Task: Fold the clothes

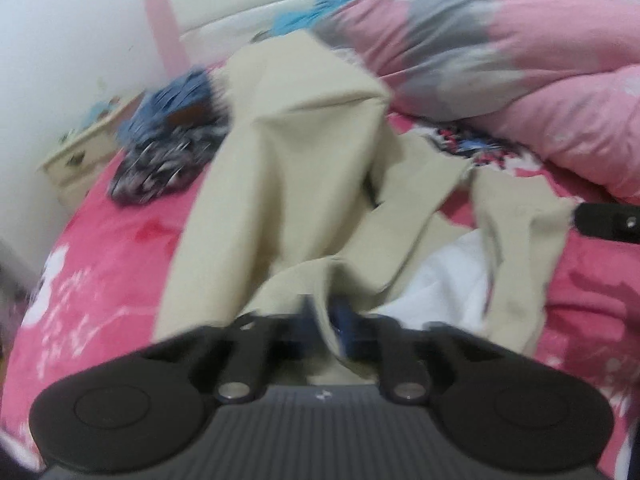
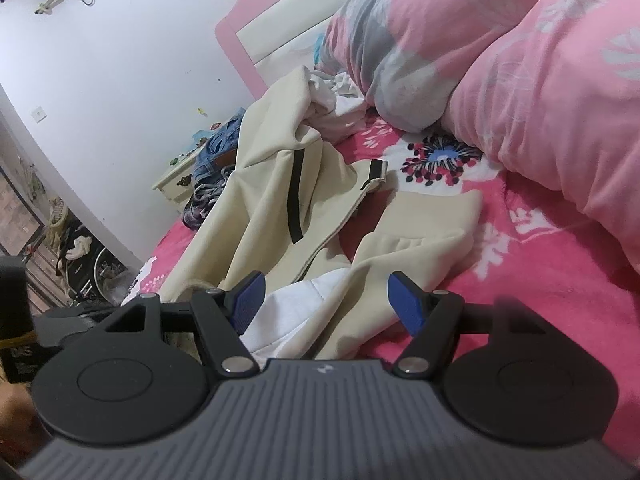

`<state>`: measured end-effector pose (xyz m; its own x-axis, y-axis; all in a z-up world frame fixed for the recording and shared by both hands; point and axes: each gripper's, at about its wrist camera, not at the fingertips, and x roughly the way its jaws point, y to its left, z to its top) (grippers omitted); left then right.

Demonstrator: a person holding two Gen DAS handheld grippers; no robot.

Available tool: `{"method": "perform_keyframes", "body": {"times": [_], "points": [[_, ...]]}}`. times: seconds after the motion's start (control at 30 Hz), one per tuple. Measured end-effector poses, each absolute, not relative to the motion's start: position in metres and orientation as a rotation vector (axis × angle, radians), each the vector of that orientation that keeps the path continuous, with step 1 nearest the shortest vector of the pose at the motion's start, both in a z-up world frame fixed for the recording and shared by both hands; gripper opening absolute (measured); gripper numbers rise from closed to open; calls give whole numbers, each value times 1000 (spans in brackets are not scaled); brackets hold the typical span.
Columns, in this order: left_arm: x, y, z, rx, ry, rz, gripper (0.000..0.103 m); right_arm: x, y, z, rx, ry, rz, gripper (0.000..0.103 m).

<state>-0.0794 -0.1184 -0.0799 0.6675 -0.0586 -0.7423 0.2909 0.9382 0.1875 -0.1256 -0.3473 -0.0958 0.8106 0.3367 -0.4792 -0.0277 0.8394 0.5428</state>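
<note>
Left gripper (image 1: 332, 320) clamped on cream jacket (image 1: 288, 168) hem, right gripper (image 2: 326, 304) wide above it; thin bite may slip when lifted

Left tongs (image 1: 334, 320) clamped on cream garment (image 1: 288, 168), pink bedspread (image 1: 100, 248) beneath.

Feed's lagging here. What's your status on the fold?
Left gripper shut on cream jacket. Right gripper open, jacket hem between its fingers, not pinched. Pink duvet bunched beside the jacket.
</note>
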Motion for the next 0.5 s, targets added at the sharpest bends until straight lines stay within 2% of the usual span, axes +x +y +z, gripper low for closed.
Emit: {"method": "perform_keyframes", "body": {"times": [0.23,0.37,0.5], "points": [[-99,-42,-58,89,815,-133,5,-128,-341,-94,511,589,200,68],[-117,-2,-35,62,742,-58,5,-135,-335,-87,474,537,209,68],[-126,41,-35,-15,755,17,5,-135,-331,-74,505,491,265,68]]}}
